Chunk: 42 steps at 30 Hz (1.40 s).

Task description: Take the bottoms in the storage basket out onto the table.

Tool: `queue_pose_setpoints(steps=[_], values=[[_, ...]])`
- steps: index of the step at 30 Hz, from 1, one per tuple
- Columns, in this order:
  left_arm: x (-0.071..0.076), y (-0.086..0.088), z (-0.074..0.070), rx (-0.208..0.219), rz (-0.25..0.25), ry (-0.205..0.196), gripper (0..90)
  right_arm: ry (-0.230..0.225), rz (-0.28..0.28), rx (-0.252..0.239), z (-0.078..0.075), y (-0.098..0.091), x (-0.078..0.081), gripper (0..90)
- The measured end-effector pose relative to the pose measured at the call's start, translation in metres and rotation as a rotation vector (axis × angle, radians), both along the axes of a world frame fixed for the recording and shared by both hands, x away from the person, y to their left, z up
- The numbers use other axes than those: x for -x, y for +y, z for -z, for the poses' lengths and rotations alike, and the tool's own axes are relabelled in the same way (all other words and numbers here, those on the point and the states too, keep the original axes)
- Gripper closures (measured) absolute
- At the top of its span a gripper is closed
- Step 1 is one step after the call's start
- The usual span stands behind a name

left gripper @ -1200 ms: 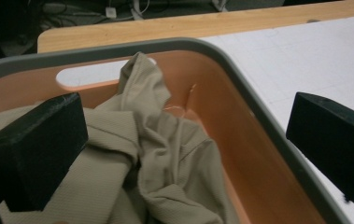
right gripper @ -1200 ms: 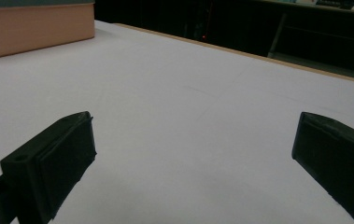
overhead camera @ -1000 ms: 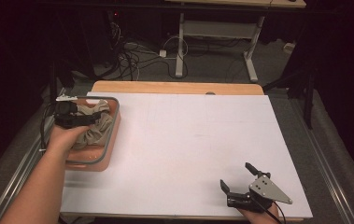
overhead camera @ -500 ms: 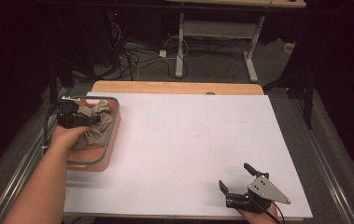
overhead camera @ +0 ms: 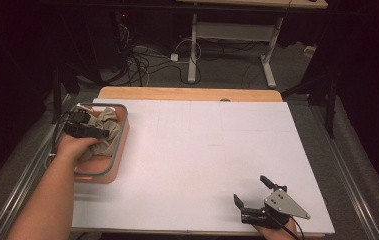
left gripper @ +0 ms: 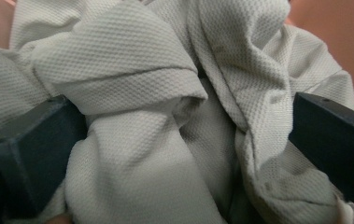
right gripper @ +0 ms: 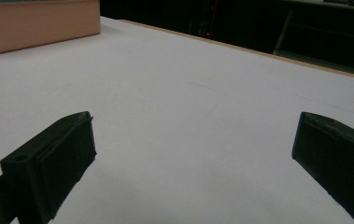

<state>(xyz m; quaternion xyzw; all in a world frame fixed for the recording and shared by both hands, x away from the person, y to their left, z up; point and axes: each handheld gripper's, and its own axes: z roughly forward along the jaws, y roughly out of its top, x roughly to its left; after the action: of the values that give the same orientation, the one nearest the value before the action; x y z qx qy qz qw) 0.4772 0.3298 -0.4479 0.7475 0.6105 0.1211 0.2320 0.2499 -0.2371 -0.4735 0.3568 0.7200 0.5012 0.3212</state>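
Dark floor with tangled cables and a second table's legs lies behind the white-topped desk [overhead camera: 202,160] in the high view. At the desk's left edge sits a salmon-coloured tray [overhead camera: 118,159] with a grey rim, and a crumpled pale cloth [overhead camera: 108,131] lies inside it. The left hand-held gripper [overhead camera: 84,127] is down in the tray on the cloth; the hand covers much of it, so its jaws are hard to read from here. Near the front right edge the right hand-held gripper [overhead camera: 249,192] rests with jaws spread apart, its hand cut off by the frame.

From the left gripper view, the jaws stand wide, released, with bunched folds of cloth [left gripper: 165,116] between them and tray showing at the corners.

From the right gripper view, the jaws are parted over bare desk [right gripper: 188,116], the tray [right gripper: 39,23] far off at upper left.
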Motion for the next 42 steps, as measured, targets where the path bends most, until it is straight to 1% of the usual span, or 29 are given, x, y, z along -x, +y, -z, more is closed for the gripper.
queue_pose_setpoints(steps=[2, 3, 4, 7, 8, 9, 11, 13, 16, 17, 19, 22, 24, 25, 26, 28, 29, 31, 32, 33, 34, 35, 36, 37, 38, 39, 40, 41, 42], values=[[0.0, 0.0, 0.001, -0.003, 0.009, 0.014, 0.0, 0.0, 0.001, -0.001, 0.0, 0.0, 0.0, 0.4], [-0.001, -0.001, 0.002, -0.014, 0.018, 0.028, 0.0, 0.001, 0.0, -0.001, 0.0, 0.0, 0.0, 0.4], [-0.001, -0.002, 0.003, -0.021, 0.022, 0.033, 0.0, 0.001, 0.0, -0.001, 0.0, 0.0, -0.001, 0.4], [-0.001, -0.004, 0.006, -0.068, 0.048, 0.054, 0.0, 0.004, -0.004, 0.002, 0.001, 0.001, -0.001, 0.4], [-0.001, -0.006, 0.007, -0.09, 0.052, 0.061, 0.0, 0.003, -0.005, 0.005, 0.001, 0.002, -0.001, 0.4], [0.0, -0.008, 0.009, -0.135, 0.059, 0.063, 0.0, 0.004, -0.006, 0.006, 0.002, 0.002, -0.001, 0.4], [0.0, -0.013, 0.011, -0.224, 0.07, 0.065, 6.8, 0.004, -0.007, 0.006, 0.002, 0.002, -0.001, 0.4], [0.0, -0.013, 0.01, -0.229, 0.048, 0.058, 9.8, 0.002, -0.006, 0.004, 0.001, 0.002, 0.0, 0.4], [0.003, -0.009, 0.008, -0.253, 0.041, 0.04, 24.9, 0.003, -0.002, 0.003, 0.001, 0.001, 0.0, 0.4], [0.004, -0.009, 0.008, -0.261, 0.04, 0.035, 32.4, 0.002, -0.002, 0.004, 0.001, 0.001, 0.0, 0.4], [0.004, -0.009, 0.008, -0.274, 0.034, 0.033, 33.8, 0.002, -0.002, 0.004, 0.001, 0.001, 0.0, 0.4], [0.004, -0.009, 0.008, -0.294, 0.024, 0.024, 42.8, 0.004, -0.001, 0.006, 0.001, 0.001, 0.0, 0.4], [0.005, -0.009, 0.008, -0.304, 0.021, 0.018, 47.1, 0.006, -0.002, 0.007, 0.002, 0.001, 0.0, 0.4], [0.005, -0.009, 0.007, -0.306, 0.02, 0.012, 52.0, 0.005, -0.003, 0.008, 0.002, 0.001, 0.0, 0.4], [0.006, -0.009, 0.007, -0.307, 0.019, 0.007, 52.0, 0.005, -0.003, 0.008, 0.002, 0.001, 0.0, 0.4], [0.007, -0.008, 0.003, -0.273, 0.022, -0.006, 57.3, 0.003, -0.003, 0.009, 0.002, 0.001, 0.0, 0.4], [0.008, -0.006, 0.0, -0.214, 0.029, -0.019, 59.2, 0.002, -0.003, 0.008, 0.001, 0.001, 0.0, 0.4], [0.011, -0.005, -0.002, -0.135, 0.055, -0.034, 62.1, 0.001, -0.003, 0.005, 0.001, 0.001, 0.0, 0.4], [0.011, -0.006, -0.002, -0.109, 0.076, -0.043, 62.3, 0.002, -0.003, 0.005, 0.001, 0.002, -0.001, 0.4], [0.013, -0.012, -0.002, -0.077, 0.125, -0.065, 62.4, 0.003, -0.004, 0.006, 0.001, 0.003, -0.001, 0.4], [0.013, -0.012, -0.002, -0.077, 0.125, -0.065, 62.0, 0.003, -0.004, 0.006, 0.001, 0.003, -0.001, 0.4], [0.014, -0.017, -0.003, -0.107, 0.134, -0.086, 58.4, 0.003, -0.009, 0.009, 0.002, 0.003, -0.001, 0.4], [0.014, -0.017, -0.003, -0.107, 0.134, -0.086, 54.3, 0.003, -0.009, 0.009, 0.002, 0.003, -0.001, 0.4], [0.014, -0.017, -0.004, -0.124, 0.135, -0.107, 54.3, 0.003, -0.01, 0.01, 0.002, 0.003, -0.001, 0.4], [0.015, -0.017, -0.005, -0.128, 0.13, -0.117, 44.3, 0.003, -0.01, 0.009, 0.001, 0.004, -0.001, 0.4], [0.014, -0.016, -0.007, -0.144, 0.115, -0.128, 37.0, 0.002, -0.009, 0.008, 0.001, 0.003, -0.001, 0.4], [0.014, -0.015, -0.008, -0.152, 0.104, -0.133, 24.7, 0.0, -0.009, 0.009, 0.001, 0.003, 0.0, 0.5], [0.012, -0.014, -0.008, -0.163, 0.07, -0.124, 17.4, 0.001, -0.009, 0.008, 0.001, 0.003, 0.0, 0.4], [0.01, -0.012, -0.008, -0.156, 0.05, -0.108, 10.8, 0.002, -0.007, 0.008, 0.001, 0.003, 0.0, 0.5]])
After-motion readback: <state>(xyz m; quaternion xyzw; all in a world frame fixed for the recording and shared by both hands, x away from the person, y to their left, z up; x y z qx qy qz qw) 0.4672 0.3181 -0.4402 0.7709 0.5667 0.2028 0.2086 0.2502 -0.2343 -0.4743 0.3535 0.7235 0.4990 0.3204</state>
